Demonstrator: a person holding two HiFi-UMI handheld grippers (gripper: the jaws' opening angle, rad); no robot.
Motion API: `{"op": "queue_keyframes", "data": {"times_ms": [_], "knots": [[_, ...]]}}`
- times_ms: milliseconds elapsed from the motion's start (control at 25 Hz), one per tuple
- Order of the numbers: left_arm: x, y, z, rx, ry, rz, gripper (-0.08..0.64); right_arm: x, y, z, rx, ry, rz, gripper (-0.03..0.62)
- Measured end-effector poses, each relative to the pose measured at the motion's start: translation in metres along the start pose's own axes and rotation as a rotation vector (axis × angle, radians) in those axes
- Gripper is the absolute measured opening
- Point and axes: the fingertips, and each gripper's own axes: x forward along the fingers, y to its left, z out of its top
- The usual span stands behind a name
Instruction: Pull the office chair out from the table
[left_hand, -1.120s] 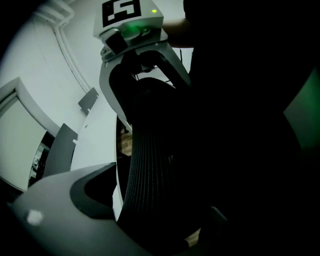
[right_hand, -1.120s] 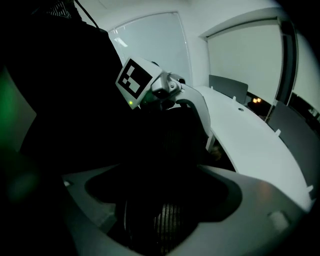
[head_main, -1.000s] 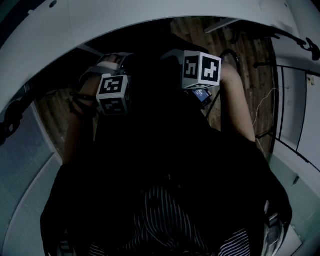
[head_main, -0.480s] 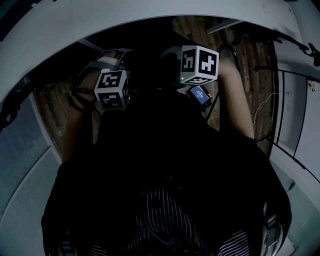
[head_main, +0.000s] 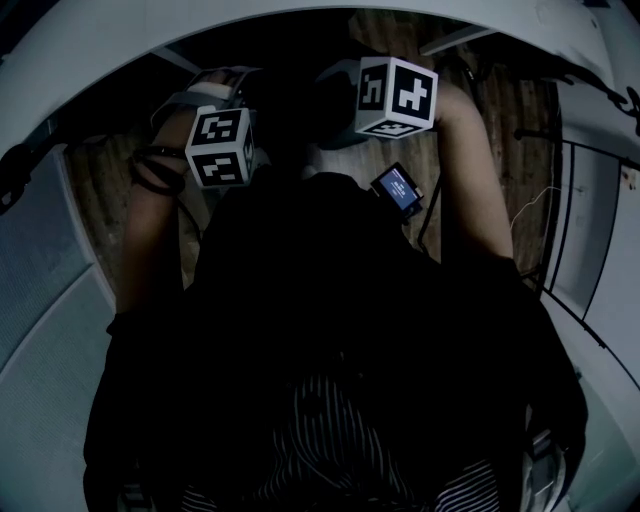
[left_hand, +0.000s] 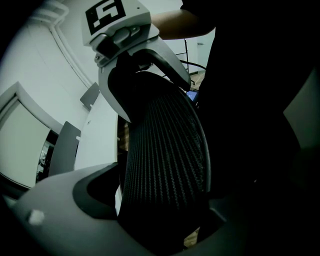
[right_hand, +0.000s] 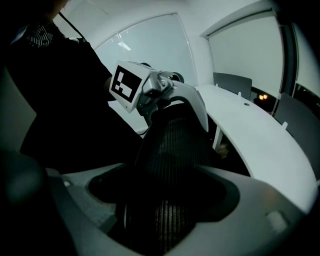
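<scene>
Both marker cubes sit higher in the head view than a second ago. The left gripper (left_hand: 167, 205) and the right gripper (right_hand: 167, 200) have moved away from the person's body and closer to the inner curve of the table (head_main: 120, 40).

The office chair (left_hand: 165, 150) is on the person's side of the table, tucked close to that curve. From above it is little more than a dark mass between the two cubes. Its black mesh backrest (right_hand: 170, 145) faces away from the table, toward the person.

Each gripper comes down over the backrest's top rim, one toward each upper corner. Each gripper view shows the other gripper straddling the same rim further along.

The left gripper's jaws stand wide and have just been closing a little with the mesh between them. A sliver of wooden floor (left_hand: 192, 235) shows between the mesh and one jaw, so they don't seem to pinch yet. The right gripper's jaws are also spread wide with the backrest filling the gap. I see no clear sign that its pads press on the mesh.

The placement looks deliberate. The backrest is the part of the chair farthest from the table and so the easiest to reach. A hold at both corners should let the chair roll straight back from the table rather than swivel. Jaws pointing steeply down over the rim can hook it as well as squeeze it. The pull away from the table seems not yet begun.
</scene>
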Motion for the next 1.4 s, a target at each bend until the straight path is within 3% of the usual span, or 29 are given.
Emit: {"op": "queue_keyframes", "data": {"times_ms": [280, 720, 960, 1400], "knots": [[0.004, -0.015, 0.013, -0.013, 0.054, 0.021, 0.483, 0.0, 0.018, -0.012, -0.042, 0.009, -0.013, 0.407], [-0.004, -0.081, 0.047, -0.069, 0.015, 0.013, 0.479, 0.016, 0.089, -0.024, -0.031, 0.004, 0.044, 0.407], [-0.006, -0.12, 0.062, -0.032, 0.118, -0.001, 0.457, 0.019, 0.13, -0.035, -0.052, 0.011, 0.027, 0.41], [-0.021, -0.192, 0.066, 0.006, 0.167, 0.0, 0.451, 0.053, 0.193, -0.029, -0.058, 0.035, -0.028, 0.416]]}}
